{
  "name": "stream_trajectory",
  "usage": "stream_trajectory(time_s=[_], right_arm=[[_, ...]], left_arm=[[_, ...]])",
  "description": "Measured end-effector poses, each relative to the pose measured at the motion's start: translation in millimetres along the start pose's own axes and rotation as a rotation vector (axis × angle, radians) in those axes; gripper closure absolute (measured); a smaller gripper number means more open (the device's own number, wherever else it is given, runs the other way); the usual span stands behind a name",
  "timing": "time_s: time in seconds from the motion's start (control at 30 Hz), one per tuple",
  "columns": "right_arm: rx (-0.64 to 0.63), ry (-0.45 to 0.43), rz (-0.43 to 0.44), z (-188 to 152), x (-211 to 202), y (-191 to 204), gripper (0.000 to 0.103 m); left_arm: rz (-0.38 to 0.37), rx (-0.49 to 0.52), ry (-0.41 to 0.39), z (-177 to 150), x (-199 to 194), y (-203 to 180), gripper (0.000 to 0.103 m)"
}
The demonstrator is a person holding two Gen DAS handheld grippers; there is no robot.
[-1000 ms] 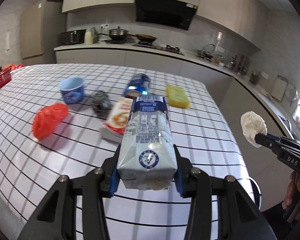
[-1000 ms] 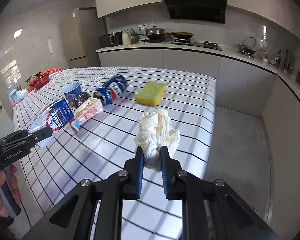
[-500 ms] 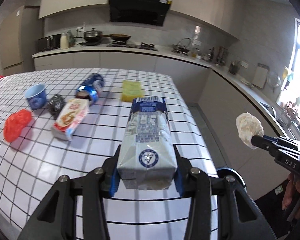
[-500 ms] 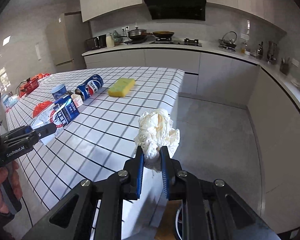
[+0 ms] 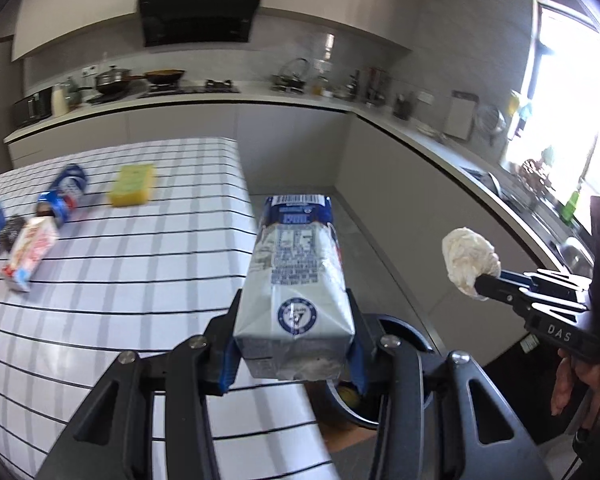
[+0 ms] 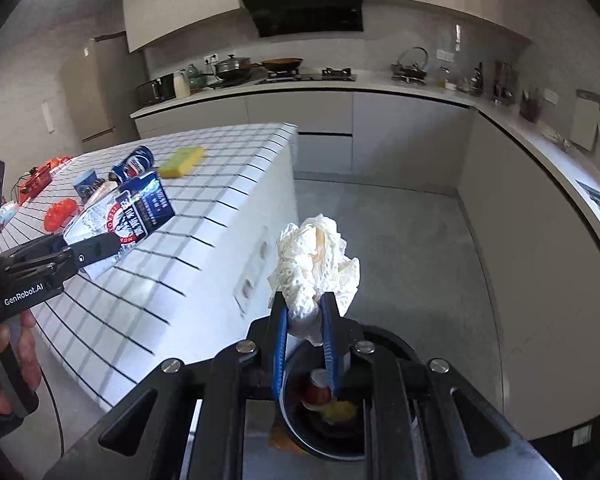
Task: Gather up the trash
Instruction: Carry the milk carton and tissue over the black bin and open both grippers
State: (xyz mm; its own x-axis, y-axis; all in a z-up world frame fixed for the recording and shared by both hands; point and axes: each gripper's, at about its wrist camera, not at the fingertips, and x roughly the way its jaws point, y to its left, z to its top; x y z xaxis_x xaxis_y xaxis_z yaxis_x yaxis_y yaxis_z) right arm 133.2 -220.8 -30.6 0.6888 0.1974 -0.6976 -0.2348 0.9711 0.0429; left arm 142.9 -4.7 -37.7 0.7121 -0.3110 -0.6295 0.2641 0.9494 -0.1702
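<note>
Filling hand-held gripper (image 5: 293, 354): milk carton (image 5: 295, 280)

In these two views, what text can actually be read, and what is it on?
"GenRobot.AI": side of the left gripper.
"DAS": body of the right gripper.
Milk carton: round logo, barcode and fine print, all too blurred to read.
Blue can on the table: lettering unreadable.
</note>
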Motion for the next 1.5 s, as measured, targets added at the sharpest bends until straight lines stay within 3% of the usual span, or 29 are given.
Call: stream_trajectory(time_s=[0.27, 0.63, 0.83, 1.23, 1.27, 1.3, 1.33, 1.37, 1.43, 1.5], right_arm=[[0.020, 0.046, 0.009, -36, -7, -60, 0.086], [-0.018, 0.156, 0.093, -77, 27, -117, 0.086], [-0.080, 0.225, 0.138, -91, 62, -127, 0.086], [-0.123, 0.278, 0.204, -92, 95, -128, 0.086], [-0.127, 0.291, 0.218, -94, 100, -129, 0.083], [-0.134, 0.304, 0.227, -97, 110, -130, 0.059], [-0.136, 0.329, 0.183, -106, 127, -138, 0.031], [-0.129, 0.373, 0.124, -112, 141, -146, 0.001], [-0.074, 0.429, 0.103, -124, 159, -167, 0.000], [-0.065, 0.417, 0.070, -127, 158, -176, 0.000]], left_arm=[[-0.059, 0.044, 0.078, -20, 31, -59, 0.058], [-0.029, 0.074, 0.198, -58, 84, -113, 0.058], [0.001, 0.071, 0.259, -78, 108, -120, 0.058], [0.021, 0.029, 0.300, -82, 130, -127, 0.057], [0.016, 0.038, 0.315, -84, 137, -127, 0.056], [0.029, 0.043, 0.330, -88, 146, -125, 0.048], [0.067, 0.053, 0.352, -92, 154, -121, 0.026], [0.095, 0.054, 0.375, -98, 161, -117, 0.019], [0.110, 0.032, 0.388, -102, 163, -110, 0.016], [0.134, 0.007, 0.379, -105, 158, -105, 0.016]])
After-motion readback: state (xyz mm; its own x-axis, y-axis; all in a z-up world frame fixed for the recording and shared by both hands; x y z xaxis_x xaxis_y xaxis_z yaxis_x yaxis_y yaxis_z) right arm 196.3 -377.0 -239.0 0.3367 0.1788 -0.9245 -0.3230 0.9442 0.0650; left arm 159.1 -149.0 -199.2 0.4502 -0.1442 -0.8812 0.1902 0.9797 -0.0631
